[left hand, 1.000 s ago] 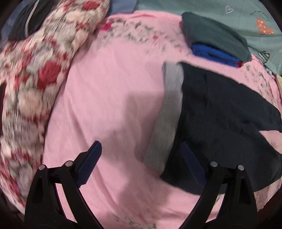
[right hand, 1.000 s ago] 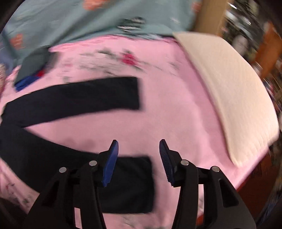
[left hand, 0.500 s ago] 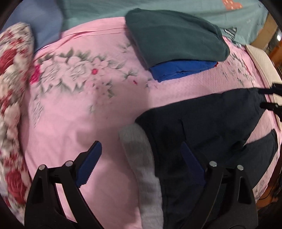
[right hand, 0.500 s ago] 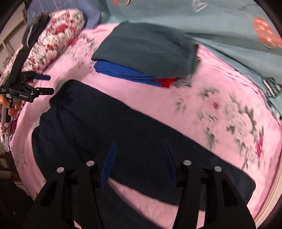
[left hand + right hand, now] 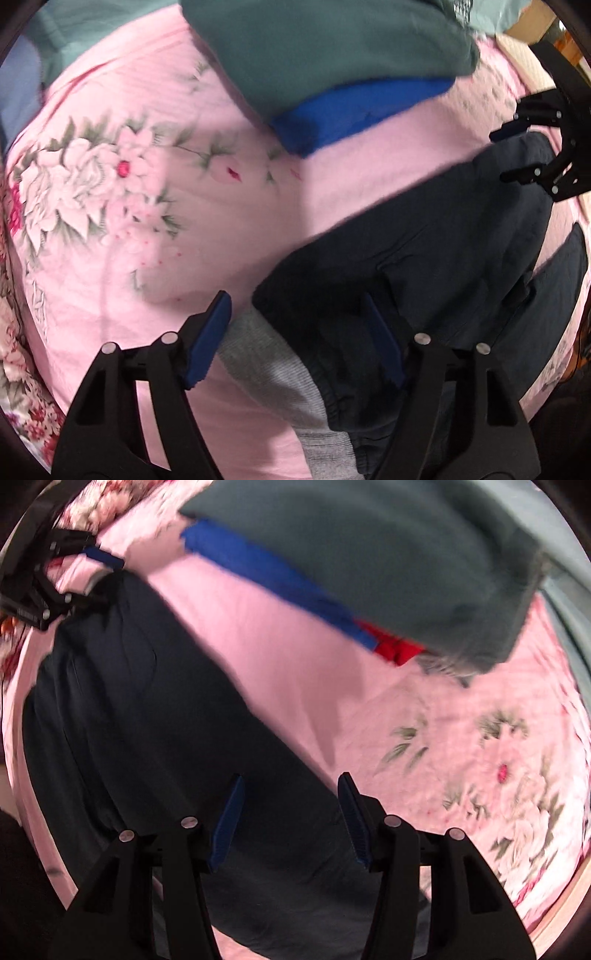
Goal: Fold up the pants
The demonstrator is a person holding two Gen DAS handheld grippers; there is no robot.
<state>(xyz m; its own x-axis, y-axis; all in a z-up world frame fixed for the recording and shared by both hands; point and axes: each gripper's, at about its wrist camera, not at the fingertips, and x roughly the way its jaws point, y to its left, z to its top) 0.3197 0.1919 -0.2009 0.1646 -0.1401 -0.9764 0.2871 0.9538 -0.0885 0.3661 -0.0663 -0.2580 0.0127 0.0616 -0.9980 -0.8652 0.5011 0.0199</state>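
From the left wrist camera, my left gripper [image 5: 295,338] hangs over the grey waistband [image 5: 291,384] of the dark pants [image 5: 424,251] spread on the pink bedspread [image 5: 155,229]; its jaws have just been closing but pinch nothing yet. I judge this the grasping step.

From the right wrist camera, my right gripper [image 5: 290,818] hovers half open over a pant leg [image 5: 155,716], gripping nothing. Next: lower and pinch the cloth.

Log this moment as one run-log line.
left gripper: open, jaws closing, over waistband | right gripper: open over pants leg
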